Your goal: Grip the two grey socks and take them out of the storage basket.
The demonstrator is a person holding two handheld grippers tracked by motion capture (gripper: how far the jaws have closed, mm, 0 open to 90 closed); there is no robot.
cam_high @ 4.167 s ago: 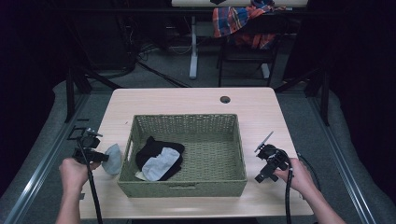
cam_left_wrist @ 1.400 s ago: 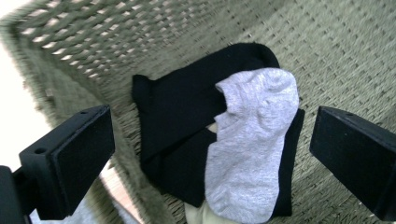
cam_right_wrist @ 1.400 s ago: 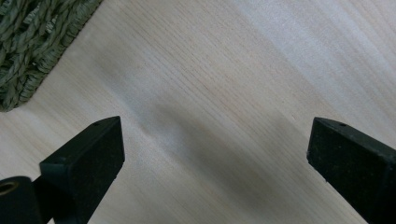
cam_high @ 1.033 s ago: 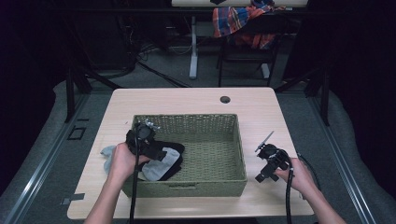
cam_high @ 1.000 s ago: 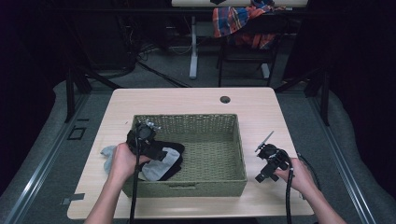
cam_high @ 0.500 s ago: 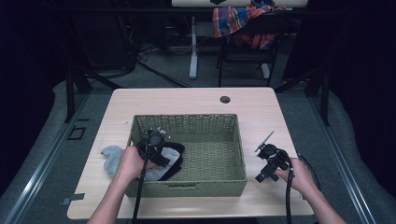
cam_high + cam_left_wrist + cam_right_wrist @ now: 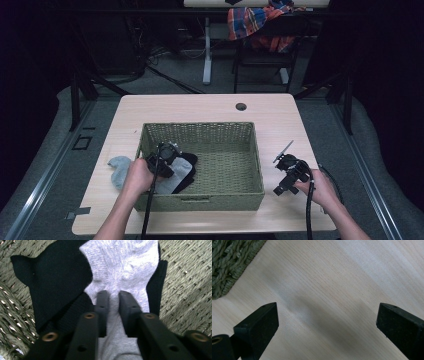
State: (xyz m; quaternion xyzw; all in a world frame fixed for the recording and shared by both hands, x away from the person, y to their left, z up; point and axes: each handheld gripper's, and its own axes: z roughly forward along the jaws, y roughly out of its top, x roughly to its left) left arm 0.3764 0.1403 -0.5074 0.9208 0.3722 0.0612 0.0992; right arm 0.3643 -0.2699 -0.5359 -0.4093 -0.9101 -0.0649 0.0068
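Grey sock (image 7: 120, 270), unmarked, pinched by left hand-held gripper (image 7: 113, 296) inside basket (image 7: 200, 131).

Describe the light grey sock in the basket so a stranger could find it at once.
Find the woven basket on the wooden table. In its left end, the grey sock lies on a black garment, pinched by the left tool. It is the only pale item inside.

Your left gripper (image 7: 114, 296) had its jaws pinched on a fold of the grey sock (image 7: 125, 267). That sock lay on top of a black sock (image 7: 57, 277), and both rested on the woven basket (image 7: 185, 277) floor.
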